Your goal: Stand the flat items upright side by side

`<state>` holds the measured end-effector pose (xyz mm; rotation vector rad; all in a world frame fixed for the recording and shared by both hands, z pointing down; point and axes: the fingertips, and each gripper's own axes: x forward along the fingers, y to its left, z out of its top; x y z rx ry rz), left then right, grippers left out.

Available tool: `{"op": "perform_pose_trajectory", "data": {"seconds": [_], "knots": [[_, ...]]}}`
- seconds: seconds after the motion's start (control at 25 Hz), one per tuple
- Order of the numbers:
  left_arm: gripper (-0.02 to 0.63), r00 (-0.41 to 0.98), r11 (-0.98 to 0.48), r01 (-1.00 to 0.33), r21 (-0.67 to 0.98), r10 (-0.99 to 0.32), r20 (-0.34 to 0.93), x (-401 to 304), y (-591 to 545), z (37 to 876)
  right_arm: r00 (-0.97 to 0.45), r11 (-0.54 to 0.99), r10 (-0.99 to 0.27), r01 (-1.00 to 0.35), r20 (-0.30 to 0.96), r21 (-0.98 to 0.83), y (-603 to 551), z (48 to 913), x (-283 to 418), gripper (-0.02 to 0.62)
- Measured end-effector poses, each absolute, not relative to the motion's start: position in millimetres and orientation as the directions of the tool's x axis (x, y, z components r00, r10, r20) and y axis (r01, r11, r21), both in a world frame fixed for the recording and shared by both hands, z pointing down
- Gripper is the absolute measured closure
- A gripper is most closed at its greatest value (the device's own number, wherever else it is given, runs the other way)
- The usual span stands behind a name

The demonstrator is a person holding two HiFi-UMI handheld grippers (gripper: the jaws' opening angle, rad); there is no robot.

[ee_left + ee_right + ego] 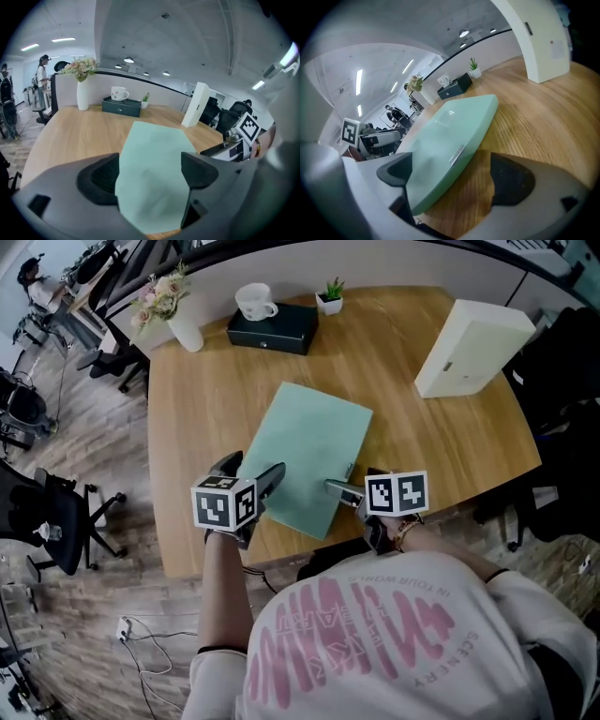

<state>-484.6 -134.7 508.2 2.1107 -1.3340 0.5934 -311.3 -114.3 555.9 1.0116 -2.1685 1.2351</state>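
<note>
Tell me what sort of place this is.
Probably an open-plan office: a wooden desk backed by a low partition, a swivel chair on the floor beside it, and strip lights on the ceiling.

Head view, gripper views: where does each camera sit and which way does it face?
Head view: on the head, down at the table; arms, left tool, right tool.
Left gripper view: on the left tool, across the green folder towards the vase; open jaws.
Right gripper view: on the right tool, along the green folder's edge; open jaws.
Shared: green folder.
</note>
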Motion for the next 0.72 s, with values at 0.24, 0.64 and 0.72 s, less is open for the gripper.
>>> {"op": "perform_pose_trajectory", "data": {"seconds": [0.24, 0.64, 0.72], "knots": [[0.185, 0.394, -0.377, -0.905, 0.198, -0.562, 0.728, -494, -174, 541, -0.546, 0.285, -0.365, -0.837, 0.754, -0.468, -149, 576, -312, 0.061], [0.138, 0.532, -0.419, -0.83, 0.369, -0.396, 0.749, -468, -195, 580, -0.54, 0.315, -0.29, -0.834, 0.79, -0.453, -167, 583, -325, 0.061], [0.138, 0.531, -0.408, -0.833, 0.374, -0.395, 0.75, -465, -191, 582, -0.539, 0.357, -0.278, -0.826, 0.795, -0.435, -162, 584, -325, 0.071]]}}
